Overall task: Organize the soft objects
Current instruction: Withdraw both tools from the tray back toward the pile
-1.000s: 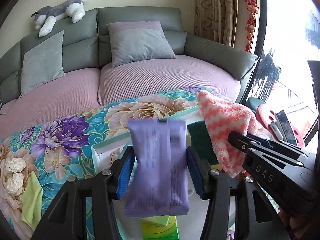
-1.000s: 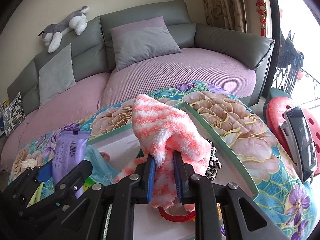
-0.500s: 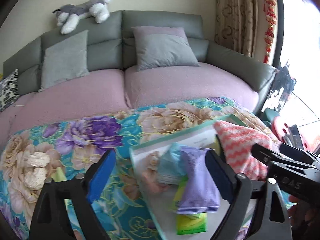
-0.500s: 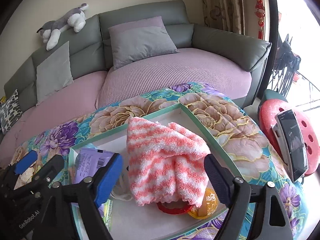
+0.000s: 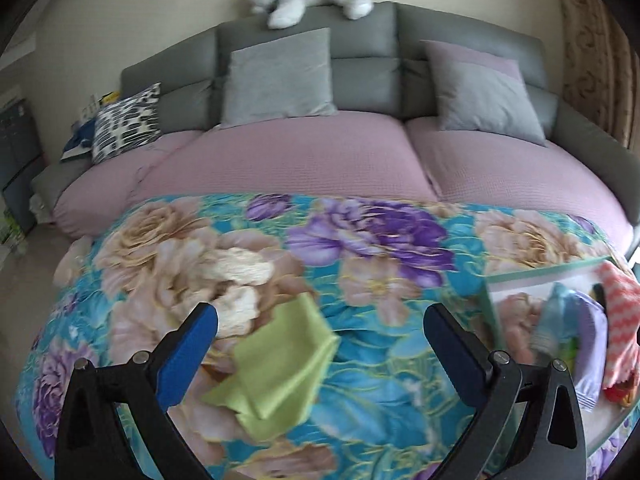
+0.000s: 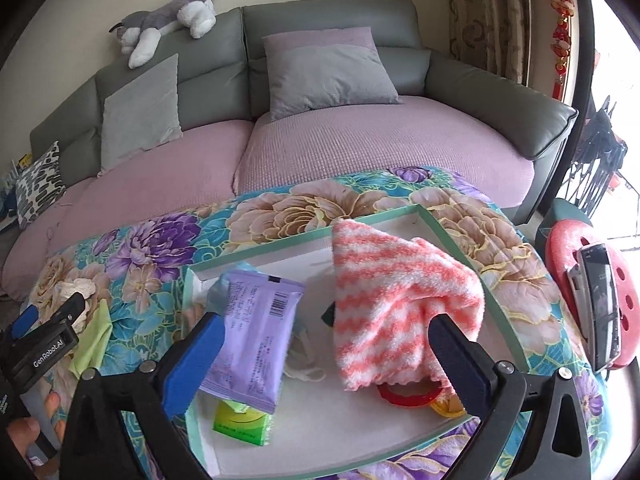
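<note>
My left gripper [image 5: 320, 328] is open and empty above a folded lime-green cloth [image 5: 280, 364] on the floral table cover; a cream fluffy item [image 5: 240, 280] lies just beyond it. My right gripper [image 6: 326, 344] is open and empty over the green-rimmed white tray [image 6: 280, 240]. In the tray lie a purple packet [image 6: 256, 336], a pink-and-white striped towel [image 6: 396, 312], a green packet [image 6: 240, 424] and a red ring [image 6: 408, 394]. The tray [image 5: 520, 274], the purple packet [image 5: 592, 352] and the towel [image 5: 618, 328] also show at the right of the left wrist view.
A grey sofa [image 6: 328, 20] with a pink cover, cushions and a plush husky [image 6: 168, 20] stands behind the table. A red stool with a phone [image 6: 600, 304] is at the right. The left gripper's body [image 6: 36, 348] shows at the left edge of the right wrist view.
Both grippers opened: the left let go of the purple packet, the right let go of the striped towel, both into the tray. The left gripper then swung left over the green cloth.
</note>
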Demonstrator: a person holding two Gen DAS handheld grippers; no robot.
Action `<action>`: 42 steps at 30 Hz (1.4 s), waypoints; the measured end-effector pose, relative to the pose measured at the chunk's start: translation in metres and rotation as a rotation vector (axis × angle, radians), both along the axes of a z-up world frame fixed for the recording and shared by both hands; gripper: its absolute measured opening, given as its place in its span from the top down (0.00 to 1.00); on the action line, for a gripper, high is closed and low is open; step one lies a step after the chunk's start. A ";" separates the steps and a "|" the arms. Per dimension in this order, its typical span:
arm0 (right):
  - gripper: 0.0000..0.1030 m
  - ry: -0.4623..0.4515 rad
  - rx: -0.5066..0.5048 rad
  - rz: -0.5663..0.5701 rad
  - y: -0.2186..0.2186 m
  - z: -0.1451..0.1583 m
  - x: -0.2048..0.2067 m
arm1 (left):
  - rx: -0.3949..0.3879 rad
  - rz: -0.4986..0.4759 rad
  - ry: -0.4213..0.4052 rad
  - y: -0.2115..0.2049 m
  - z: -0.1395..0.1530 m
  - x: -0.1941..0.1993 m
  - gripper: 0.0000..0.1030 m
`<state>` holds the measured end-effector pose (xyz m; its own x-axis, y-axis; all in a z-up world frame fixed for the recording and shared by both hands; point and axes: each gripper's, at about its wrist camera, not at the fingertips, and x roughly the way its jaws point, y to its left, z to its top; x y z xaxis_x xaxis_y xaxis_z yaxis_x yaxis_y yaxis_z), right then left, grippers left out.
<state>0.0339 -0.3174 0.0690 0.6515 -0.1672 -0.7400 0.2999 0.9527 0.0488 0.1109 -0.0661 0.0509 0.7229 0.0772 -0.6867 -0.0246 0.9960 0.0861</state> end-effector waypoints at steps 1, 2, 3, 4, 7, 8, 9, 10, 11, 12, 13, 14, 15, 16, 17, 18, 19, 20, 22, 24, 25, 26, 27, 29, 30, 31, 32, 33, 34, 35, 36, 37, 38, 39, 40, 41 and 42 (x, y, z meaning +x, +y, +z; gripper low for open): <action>0.00 0.001 0.010 0.017 0.008 -0.001 0.003 | 0.001 0.021 0.002 0.010 0.001 0.000 0.00; 0.00 0.003 0.014 0.035 0.016 -0.002 0.005 | 0.003 0.034 0.002 0.016 0.001 -0.001 0.00; 0.00 0.007 0.013 0.058 0.026 -0.003 0.008 | 0.006 0.048 0.002 0.024 0.002 -0.001 0.00; 0.00 0.013 0.009 0.079 0.035 -0.004 0.012 | 0.011 0.068 0.001 0.033 0.002 -0.002 0.00; 0.00 0.022 0.001 0.142 0.063 -0.008 0.019 | 0.026 0.113 0.001 0.054 0.003 -0.003 0.00; 0.00 0.023 0.002 0.159 0.071 -0.009 0.021 | 0.029 0.127 0.004 0.062 0.003 -0.003 0.00; 0.00 0.023 0.004 0.175 0.079 -0.010 0.023 | 0.027 0.139 0.007 0.069 0.003 -0.003 0.00; 0.00 0.024 0.007 0.192 0.088 -0.011 0.026 | 0.023 0.152 0.009 0.077 0.003 -0.004 0.00; 0.00 0.026 0.010 0.205 0.094 -0.012 0.028 | 0.020 0.162 0.010 0.084 0.002 -0.004 0.00; 0.00 0.028 0.013 0.217 0.102 -0.014 0.031 | 0.017 0.173 0.012 0.091 0.002 -0.004 0.00; 0.00 0.033 0.014 0.230 0.110 -0.016 0.034 | 0.015 0.185 0.011 0.098 0.002 -0.005 0.00; 0.00 0.039 0.014 0.243 0.116 -0.018 0.036 | 0.011 0.198 0.011 0.106 0.002 -0.005 0.00; 0.00 0.043 0.012 0.255 0.124 -0.020 0.039 | 0.005 0.210 0.011 0.113 0.001 -0.005 0.00; 0.00 0.048 0.012 0.270 0.131 -0.022 0.041 | -0.001 0.223 0.010 0.121 0.001 -0.005 0.00; 0.00 0.053 0.011 0.284 0.138 -0.025 0.044 | -0.007 0.235 0.010 0.128 0.000 -0.005 0.00; 0.00 0.055 0.012 0.301 0.146 -0.028 0.047 | -0.015 0.248 0.013 0.135 -0.002 -0.005 0.00; 0.00 0.055 0.017 0.318 0.153 -0.031 0.050 | -0.022 0.262 0.018 0.143 -0.005 -0.004 0.00; 0.00 0.059 0.026 0.335 0.159 -0.034 0.052 | -0.030 0.273 0.024 0.149 -0.008 -0.003 0.00; 0.00 0.083 0.039 0.376 0.175 -0.045 0.061 | -0.049 0.299 0.044 0.162 -0.015 -0.001 0.00; 0.00 0.108 0.040 0.411 0.191 -0.057 0.068 | -0.061 0.315 0.058 0.171 -0.020 0.001 0.00; 0.00 0.122 0.042 0.426 0.198 -0.062 0.071 | -0.065 0.325 0.063 0.176 -0.022 0.002 0.00; 0.00 0.131 0.046 0.437 0.204 -0.067 0.073 | -0.069 0.331 0.065 0.179 -0.023 0.002 0.00; 0.00 0.138 0.052 0.449 0.209 -0.072 0.076 | -0.074 0.338 0.065 0.183 -0.024 0.002 0.00; 0.00 0.156 0.055 0.466 0.219 -0.082 0.079 | -0.087 0.353 0.075 0.191 -0.027 0.003 0.00; 0.00 0.155 0.059 0.479 0.224 -0.086 0.081 | -0.093 0.360 0.084 0.194 -0.029 0.004 0.00; 0.00 0.160 0.055 0.487 0.229 -0.089 0.083 | -0.099 0.369 0.095 0.198 -0.032 0.005 0.00; 0.00 0.166 0.051 0.498 0.234 -0.092 0.084 | -0.103 0.379 0.104 0.202 -0.035 0.005 0.00; 0.00 0.170 0.045 0.508 0.238 -0.094 0.084 | -0.106 0.386 0.111 0.204 -0.037 0.005 0.00; 0.00 0.173 0.037 0.520 0.243 -0.097 0.085 | -0.107 0.393 0.116 0.207 -0.039 0.005 0.00; 0.00 0.178 0.030 0.532 0.247 -0.099 0.085 | -0.107 0.399 0.119 0.209 -0.040 0.005 0.00; 0.00 0.186 0.026 0.545 0.251 -0.101 0.086 | -0.108 0.405 0.122 0.211 -0.041 0.005 0.00; 0.00 0.196 0.021 0.560 0.254 -0.104 0.085 | -0.109 0.408 0.123 0.213 -0.042 0.005 0.00; 0.00 0.207 0.015 0.572 0.258 -0.106 0.085 | -0.111 0.410 0.125 0.214 -0.043 0.006 0.00; 0.00 0.213 0.009 0.580 0.260 -0.107 0.085 | -0.114 0.410 0.128 0.215 -0.044 0.006 0.00; 0.00 0.216 0.005 0.589 0.262 -0.108 0.085 | -0.118 0.409 0.133 0.216 -0.046 0.007 0.00; 0.00 0.218 0.004 0.599 0.264 -0.108 0.084 | -0.120 0.407 0.138 0.216 -0.047 0.008 0.00; 0.00 0.221 0.006 0.610 0.265 -0.109 0.083 | -0.121 0.406 0.144 0.217 -0.049 0.009 0.00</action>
